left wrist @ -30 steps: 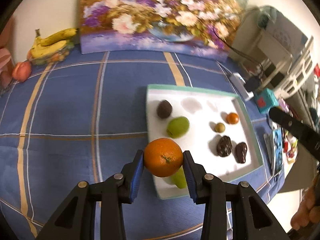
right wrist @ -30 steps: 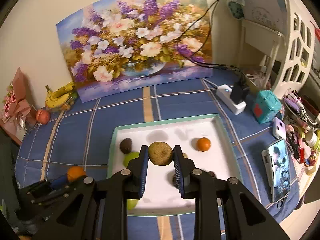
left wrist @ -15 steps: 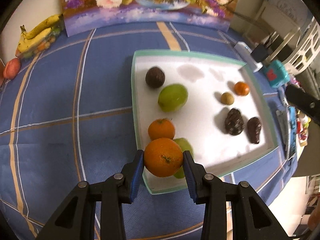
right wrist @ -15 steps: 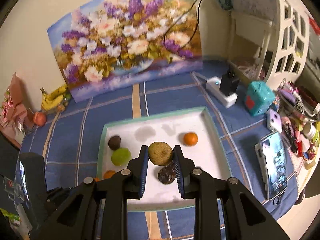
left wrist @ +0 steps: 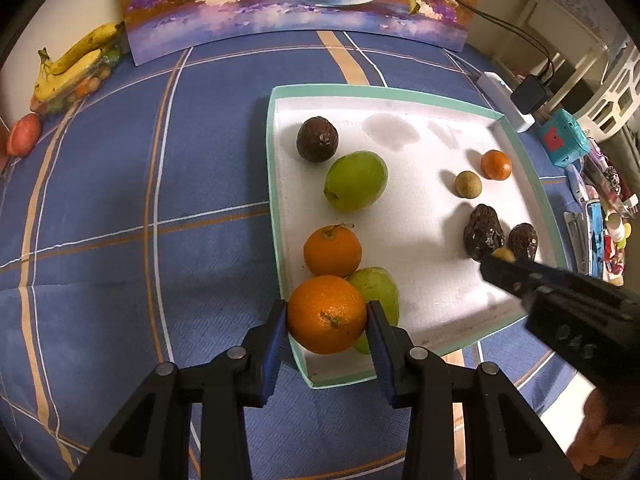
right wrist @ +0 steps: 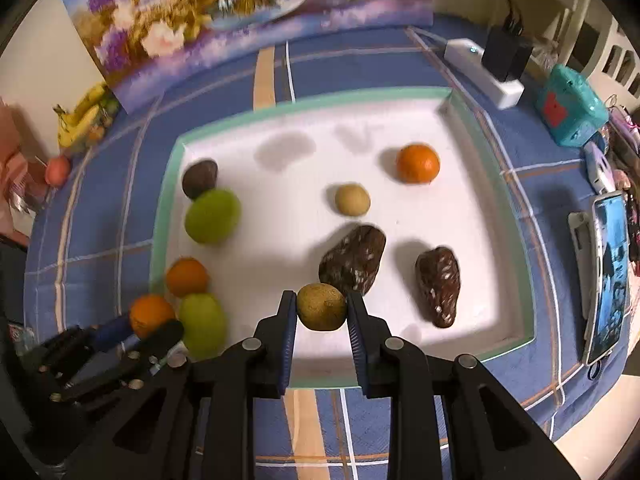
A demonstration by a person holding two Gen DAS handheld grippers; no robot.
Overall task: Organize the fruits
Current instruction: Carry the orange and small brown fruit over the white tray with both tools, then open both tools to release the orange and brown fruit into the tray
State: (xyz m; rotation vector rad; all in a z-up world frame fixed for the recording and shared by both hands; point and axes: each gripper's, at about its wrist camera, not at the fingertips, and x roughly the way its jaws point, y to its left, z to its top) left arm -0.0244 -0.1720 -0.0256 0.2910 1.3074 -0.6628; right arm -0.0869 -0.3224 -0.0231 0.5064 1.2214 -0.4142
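Note:
My left gripper (left wrist: pixel 326 312) is shut on a large orange (left wrist: pixel 326 320), held over the near left corner of the white tray (left wrist: pixel 276 200). Just beyond it in the tray lie another orange (left wrist: pixel 332 251) and a green fruit (left wrist: pixel 380 286). My right gripper (right wrist: pixel 321 304) is shut on a small tan-green fruit (right wrist: pixel 321 308), low over the tray beside two dark brown bumpy fruits (right wrist: pixel 354 262). A tan ball-shaped fruit (right wrist: pixel 352 199), a small orange (right wrist: pixel 418 163), a second green fruit (right wrist: pixel 212 216) and a dark round fruit (right wrist: pixel 200 178) also lie in the tray.
Bananas (left wrist: pixel 76 60) and a red apple (left wrist: pixel 24 140) sit at the far left of the blue checked cloth. A flower painting (left wrist: pixel 296 0) leans at the back. A power strip (right wrist: pixel 484 68), a teal box (right wrist: pixel 568 108) and a phone (right wrist: pixel 608 272) line the right side.
Both grippers have come down toward the tray with their fruits still held. The right one sank most, from well above to just over the dark brown fruits.

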